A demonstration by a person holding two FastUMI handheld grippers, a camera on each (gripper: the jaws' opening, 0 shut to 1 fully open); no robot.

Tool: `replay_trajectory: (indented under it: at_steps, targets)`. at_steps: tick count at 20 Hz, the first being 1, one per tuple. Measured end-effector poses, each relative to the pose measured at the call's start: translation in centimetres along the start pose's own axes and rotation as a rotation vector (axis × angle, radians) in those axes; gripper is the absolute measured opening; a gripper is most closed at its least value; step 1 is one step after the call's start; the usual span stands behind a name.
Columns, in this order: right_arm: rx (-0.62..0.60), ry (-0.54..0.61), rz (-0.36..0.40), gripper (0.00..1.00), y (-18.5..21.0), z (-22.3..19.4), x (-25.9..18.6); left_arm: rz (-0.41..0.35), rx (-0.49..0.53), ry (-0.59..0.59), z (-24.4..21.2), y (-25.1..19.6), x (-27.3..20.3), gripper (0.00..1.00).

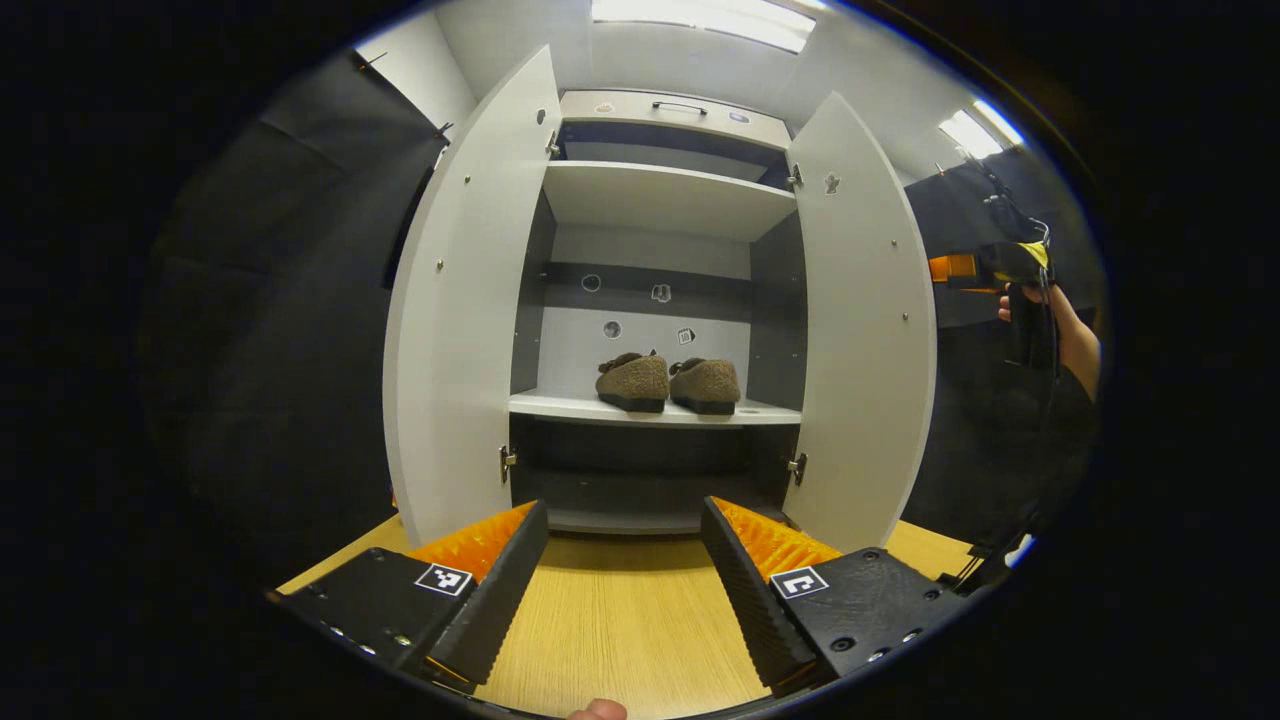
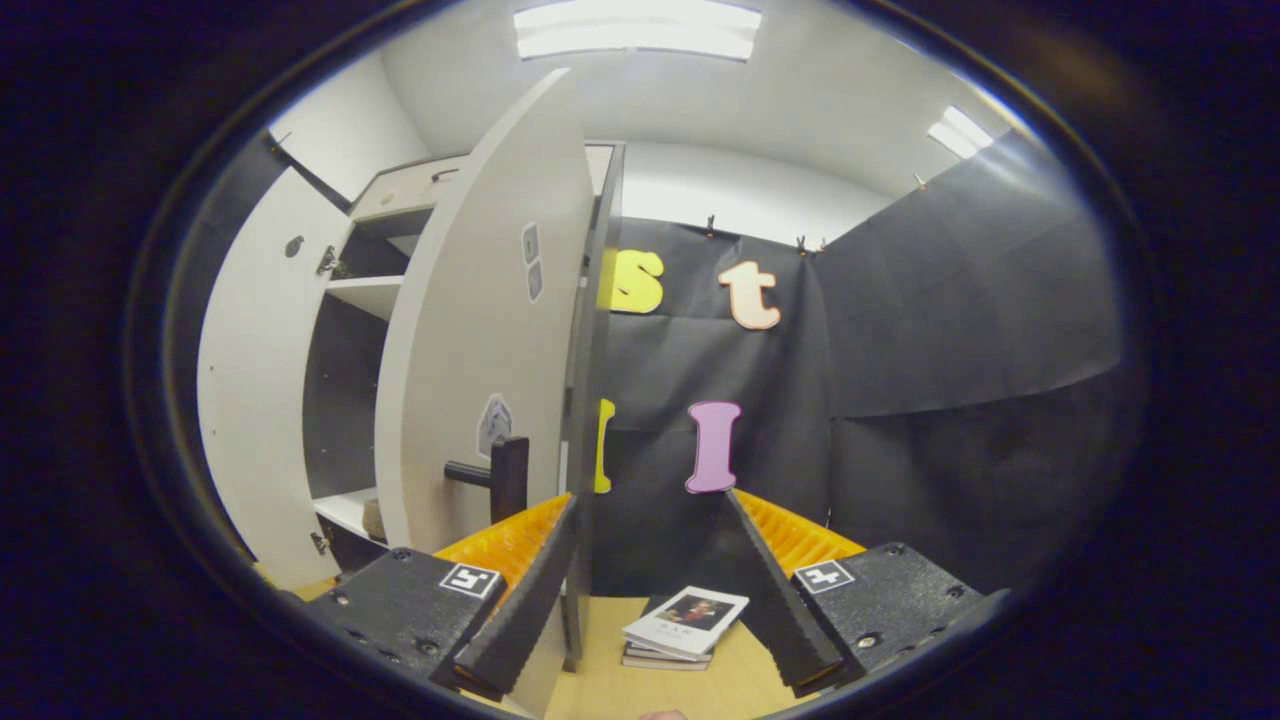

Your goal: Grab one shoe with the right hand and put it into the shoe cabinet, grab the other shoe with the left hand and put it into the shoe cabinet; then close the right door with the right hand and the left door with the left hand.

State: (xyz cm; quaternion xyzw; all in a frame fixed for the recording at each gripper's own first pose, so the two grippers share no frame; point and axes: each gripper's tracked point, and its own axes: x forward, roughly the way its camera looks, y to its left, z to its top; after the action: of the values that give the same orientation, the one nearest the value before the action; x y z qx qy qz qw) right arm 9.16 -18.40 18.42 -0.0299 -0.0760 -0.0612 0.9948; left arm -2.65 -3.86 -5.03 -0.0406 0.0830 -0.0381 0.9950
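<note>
Both shoes (image 1: 668,382) sit side by side on the cabinet shelf (image 1: 560,406), so door closing comes next. The right gripper (image 2: 645,580) is spread wide, holding nothing, by the right door (image 2: 480,330), maybe touching. The left gripper (image 1: 625,580) waits, spread too.

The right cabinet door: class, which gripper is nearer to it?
Right. The right gripper sits beside the right door, near its edge and handle; the left gripper faces the cabinet from farther back.
</note>
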Motion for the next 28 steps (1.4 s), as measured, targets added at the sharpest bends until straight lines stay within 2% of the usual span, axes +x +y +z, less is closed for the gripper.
replay_trajectory:
  at_steps: [7, 11, 14, 20, 23, 24, 25, 28]
  targets:
    - [0.010, -0.014, 0.096, 0.92, 5.5, 0.1, 0.4, 0.036, 0.027, -0.001, -0.3, 1.4, -0.7, 0.93]
    - [0.020, -0.018, 0.122, 0.92, 7.6, 0.0, 0.9, 0.065, 0.011, -0.009, -0.1, 2.6, -1.0, 0.93]
    - [0.071, -0.018, 0.151, 0.92, 9.3, -0.2, 1.3, 0.075, 0.003, -0.012, -0.1, 3.2, -0.9, 0.93]
    - [0.082, -0.001, 0.236, 0.93, 14.6, -1.3, 3.3, 0.095, 0.004, -0.023, 0.2, 4.2, -1.1, 0.93]
    - [0.064, 0.014, 0.248, 0.94, 16.6, -2.1, 4.5, 0.106, 0.002, -0.017, 0.1, 4.8, -1.3, 0.93]
    - [0.055, 0.011, 0.244, 0.91, 16.9, -2.2, 4.7, 0.109, 0.001, -0.016, 0.0, 4.9, -1.4, 0.92]
    - [0.046, 0.005, 0.236, 0.94, 16.9, -2.1, 4.7, 0.112, 0.002, -0.014, 0.0, 4.9, -1.4, 0.93]
    - [0.029, -0.026, 0.238, 0.95, 17.0, -1.6, 2.9, 0.116, -0.006, -0.016, 0.1, 5.2, -1.6, 0.93]
